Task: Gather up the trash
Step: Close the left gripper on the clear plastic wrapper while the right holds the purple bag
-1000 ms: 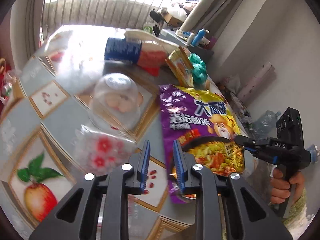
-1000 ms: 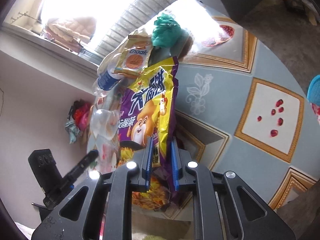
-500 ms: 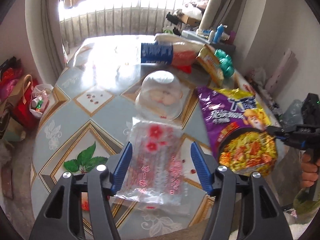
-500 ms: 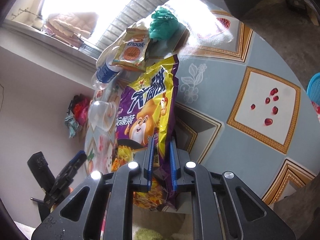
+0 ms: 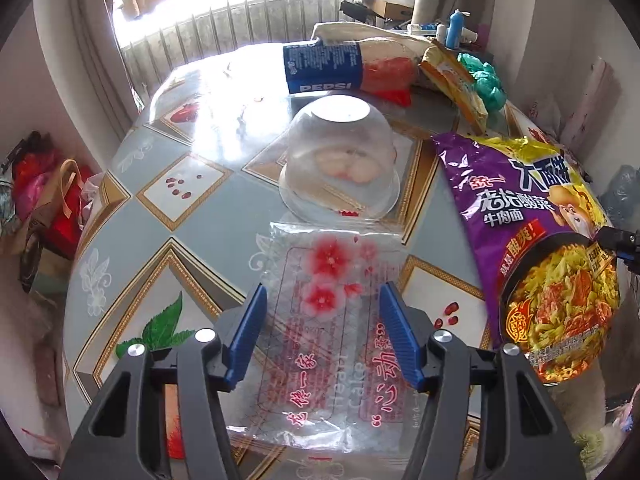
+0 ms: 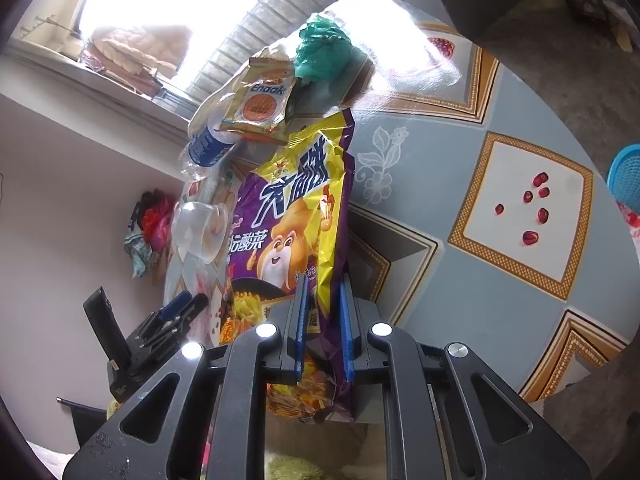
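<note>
The left gripper (image 5: 322, 332) had dropped over the clear wrapper (image 5: 328, 320) before the bowl (image 5: 340, 160), jaws closing, not yet touching; the right gripper (image 6: 323, 328) pinched the noodle bag (image 6: 296, 216) beside it.

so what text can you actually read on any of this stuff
"PEPSI": blue label on the plastic bottle
"Enaak": small yellow snack packet
"牛肉面": purple noodle bag
"Heart Cake": clear flowered wrapper, seen mirrored
Other print on the bag and wrapper is too small or warped.

The left gripper (image 5: 322, 334) tilts steeply downward with jaws apart and closing, while the right gripper (image 6: 323, 326) stays clamped.
</note>
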`<state>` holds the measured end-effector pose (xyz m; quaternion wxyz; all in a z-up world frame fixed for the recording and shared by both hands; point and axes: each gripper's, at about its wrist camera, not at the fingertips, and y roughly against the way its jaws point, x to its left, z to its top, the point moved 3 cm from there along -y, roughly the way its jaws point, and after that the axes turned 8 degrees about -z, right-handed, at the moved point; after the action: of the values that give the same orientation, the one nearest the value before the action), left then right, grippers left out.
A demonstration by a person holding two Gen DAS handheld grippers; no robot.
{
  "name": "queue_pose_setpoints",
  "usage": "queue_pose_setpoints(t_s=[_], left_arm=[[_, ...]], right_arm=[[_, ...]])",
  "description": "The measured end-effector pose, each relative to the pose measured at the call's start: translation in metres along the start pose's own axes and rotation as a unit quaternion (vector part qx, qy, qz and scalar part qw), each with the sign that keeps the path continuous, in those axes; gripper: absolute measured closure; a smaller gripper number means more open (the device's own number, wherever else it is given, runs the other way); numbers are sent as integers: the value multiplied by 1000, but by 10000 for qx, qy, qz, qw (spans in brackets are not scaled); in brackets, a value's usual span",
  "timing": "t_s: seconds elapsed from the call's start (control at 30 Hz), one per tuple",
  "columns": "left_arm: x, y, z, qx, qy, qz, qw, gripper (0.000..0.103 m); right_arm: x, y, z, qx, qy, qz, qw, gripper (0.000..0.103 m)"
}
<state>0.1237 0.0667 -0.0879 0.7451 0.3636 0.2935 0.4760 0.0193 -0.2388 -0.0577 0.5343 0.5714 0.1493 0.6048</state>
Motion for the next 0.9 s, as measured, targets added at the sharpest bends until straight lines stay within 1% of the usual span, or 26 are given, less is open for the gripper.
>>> queue_pose_setpoints(t_s=[0.03, 0.1, 0.13, 0.2, 0.37, 0.43, 0.5, 0.6, 0.9], left_arm=[[-1, 0, 0, 5, 16, -19, 10000, 53], [-3, 1, -1, -9, -16, 2, 10000, 63], [-5, 1, -1, -15, -36, 0, 10000, 66], [-7, 2, -2, -22, -46, -22, 10000, 75], [-9, 2, -3, -58, -56, -29, 10000, 91], [-10, 3, -3, -75, -64, -55, 9999, 96], [-10, 3, -2, -84, -80, -18, 9999, 103], [-9, 3, -3, -96, -79, -53, 9999, 103], [-7, 10, -2, -184, 32, -157, 9997, 103]], right_arm=[[0, 0, 0, 1, -1, -1, 10000, 90], [0, 0, 0, 2, 0, 0, 10000, 90], [0, 0, 0, 2, 4, 1, 10000, 90], [0, 0, 0, 1, 8, 4, 10000, 90], [0, 0, -1, 3, 19, 23, 10000, 90], [0, 0, -2, 1, 18, 29, 10000, 90], [0, 1, -2, 0, 16, 36, 10000, 90], [-1, 0, -2, 9, 13, 69, 10000, 90], [-1, 5, -3, 40, -16, 366, 9993, 94]])
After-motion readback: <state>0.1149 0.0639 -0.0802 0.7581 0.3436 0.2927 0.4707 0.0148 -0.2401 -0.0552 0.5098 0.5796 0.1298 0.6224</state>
